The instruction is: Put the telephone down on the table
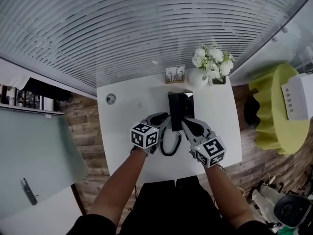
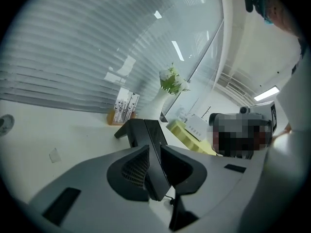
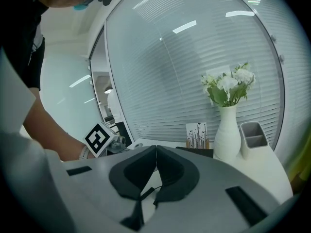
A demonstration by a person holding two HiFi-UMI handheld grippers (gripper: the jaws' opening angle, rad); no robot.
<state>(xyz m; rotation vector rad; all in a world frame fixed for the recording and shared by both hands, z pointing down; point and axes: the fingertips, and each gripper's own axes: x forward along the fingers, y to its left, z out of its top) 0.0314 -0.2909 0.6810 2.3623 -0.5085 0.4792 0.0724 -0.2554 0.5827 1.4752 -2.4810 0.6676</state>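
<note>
A black desk telephone (image 1: 180,109) rests on the white table (image 1: 122,131), and its coiled cord (image 1: 170,145) loops toward the front edge. My left gripper (image 1: 163,117) is at the phone's near left corner. In the left gripper view a black edge of the telephone (image 2: 156,174) fills the space between the jaws of my left gripper (image 2: 154,147), and both pads lie against it with no gap showing. My right gripper (image 1: 186,124) hovers just right of the cord. In its own view my right gripper (image 3: 156,147) is shut with nothing in it.
A white vase of white flowers (image 1: 198,77) stands at the table's back edge, with a small card stand (image 1: 175,74) to its left and a grey pen holder (image 3: 253,135) to its right. A round disc (image 1: 111,99) lies at the left. A yellow-green seat (image 1: 274,106) stands right of the table. Behind is a glass wall with blinds.
</note>
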